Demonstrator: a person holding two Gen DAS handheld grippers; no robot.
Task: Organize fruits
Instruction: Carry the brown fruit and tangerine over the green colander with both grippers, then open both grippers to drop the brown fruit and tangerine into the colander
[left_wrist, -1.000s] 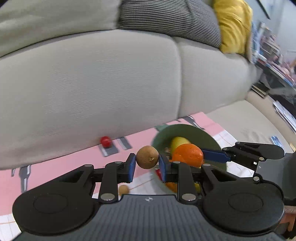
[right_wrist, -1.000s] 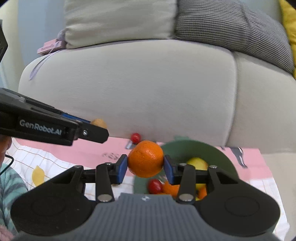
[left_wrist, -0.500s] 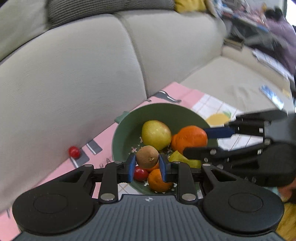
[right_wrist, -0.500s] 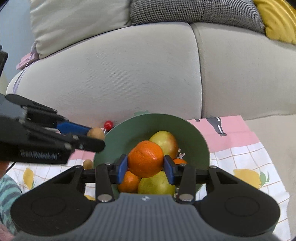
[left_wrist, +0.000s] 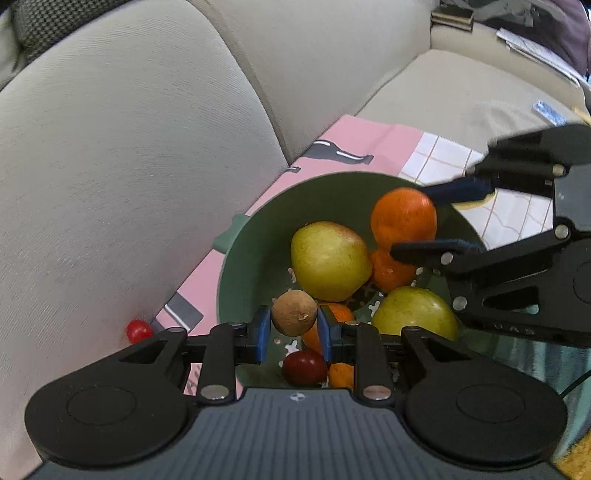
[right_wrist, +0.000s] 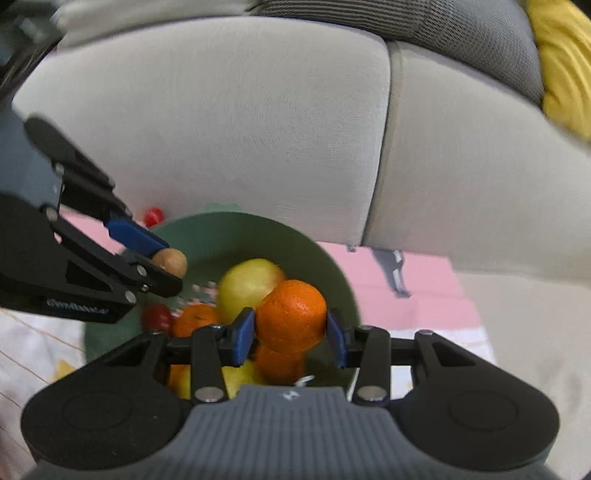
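A green bowl (left_wrist: 251, 258) (right_wrist: 258, 229) on a pink cloth holds yellow-green apples (left_wrist: 328, 262) (right_wrist: 247, 284), oranges (left_wrist: 391, 269) and a dark red fruit (left_wrist: 304, 367). My left gripper (left_wrist: 294, 328) is shut on a small brown kiwi (left_wrist: 294, 312) (right_wrist: 170, 261) just over the bowl's near side. My right gripper (right_wrist: 290, 334) is shut on an orange (right_wrist: 291, 315) (left_wrist: 403, 217), held above the fruit in the bowl. In the left wrist view the right gripper (left_wrist: 417, 218) reaches in from the right.
A beige sofa front (left_wrist: 129, 147) rises right behind the bowl. A small red tomato (left_wrist: 138, 329) (right_wrist: 153, 216) lies on the pink cloth (left_wrist: 369, 144) at the sofa's foot. A white checked cloth (left_wrist: 517, 218) lies to the right. Yellow cushion (right_wrist: 565, 74) sits on the sofa.
Both grippers have come down and in over the bowl, each still shut on its fruit. The left gripper has rolled, so the sofa now tilts in its view.
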